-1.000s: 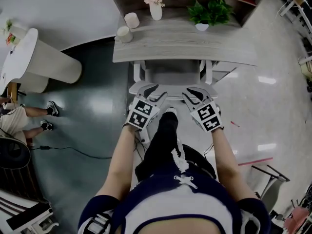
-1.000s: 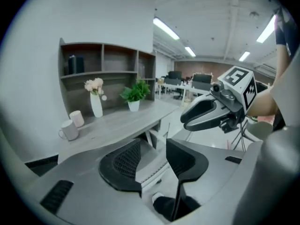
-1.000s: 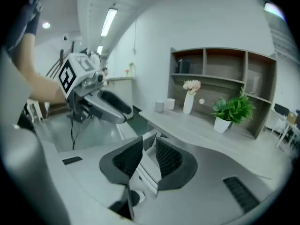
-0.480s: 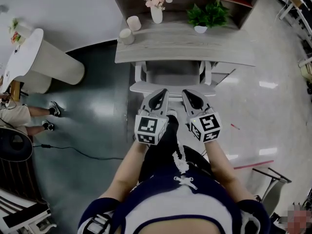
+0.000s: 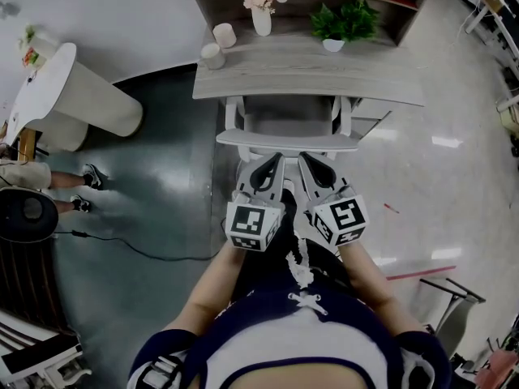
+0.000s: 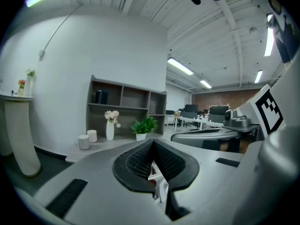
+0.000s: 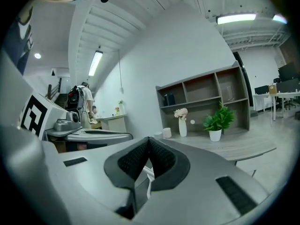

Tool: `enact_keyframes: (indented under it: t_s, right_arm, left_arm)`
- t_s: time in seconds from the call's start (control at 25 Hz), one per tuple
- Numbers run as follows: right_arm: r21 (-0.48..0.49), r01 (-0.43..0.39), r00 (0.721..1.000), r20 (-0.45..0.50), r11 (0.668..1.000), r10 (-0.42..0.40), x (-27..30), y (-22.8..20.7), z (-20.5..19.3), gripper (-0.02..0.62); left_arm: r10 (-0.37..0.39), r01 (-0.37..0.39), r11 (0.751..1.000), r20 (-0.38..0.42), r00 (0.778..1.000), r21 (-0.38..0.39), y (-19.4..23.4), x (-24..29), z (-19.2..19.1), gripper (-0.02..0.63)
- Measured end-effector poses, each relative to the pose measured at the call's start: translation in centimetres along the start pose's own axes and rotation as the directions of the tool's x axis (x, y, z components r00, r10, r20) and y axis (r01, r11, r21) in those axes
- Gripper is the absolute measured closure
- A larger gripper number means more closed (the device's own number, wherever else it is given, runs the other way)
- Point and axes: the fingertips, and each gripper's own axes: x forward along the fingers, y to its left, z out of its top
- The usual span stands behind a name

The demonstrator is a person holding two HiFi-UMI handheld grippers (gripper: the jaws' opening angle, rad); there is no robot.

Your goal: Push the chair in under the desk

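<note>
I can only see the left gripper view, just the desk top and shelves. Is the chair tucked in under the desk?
Observer: In the head view the chair has its front under the desk; the rear of the seat, the armrests and the backrest stick out.
Operator: Is the right gripper holding anything?
Observer: No. Its own view shows the jaws together with nothing between them.
Operator: Anyone close by?
Observer: A person's legs in sneakers show at the head view's far left, near a black cable on the floor.
</note>
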Motion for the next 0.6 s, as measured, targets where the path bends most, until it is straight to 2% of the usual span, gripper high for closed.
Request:
enact_keyframes:
  t_s: [0.6]
  right_arm:
    - [-0.027, -0.053, 0.998, -0.016, 0.998, 0.053, -0.5, 1.4, -0.8, 0.586]
  left_arm:
    - [-0.004, 0.004, 1.0, 0.006, 1.0, 0.01, -1.3, -0.9, 0.0, 0.597]
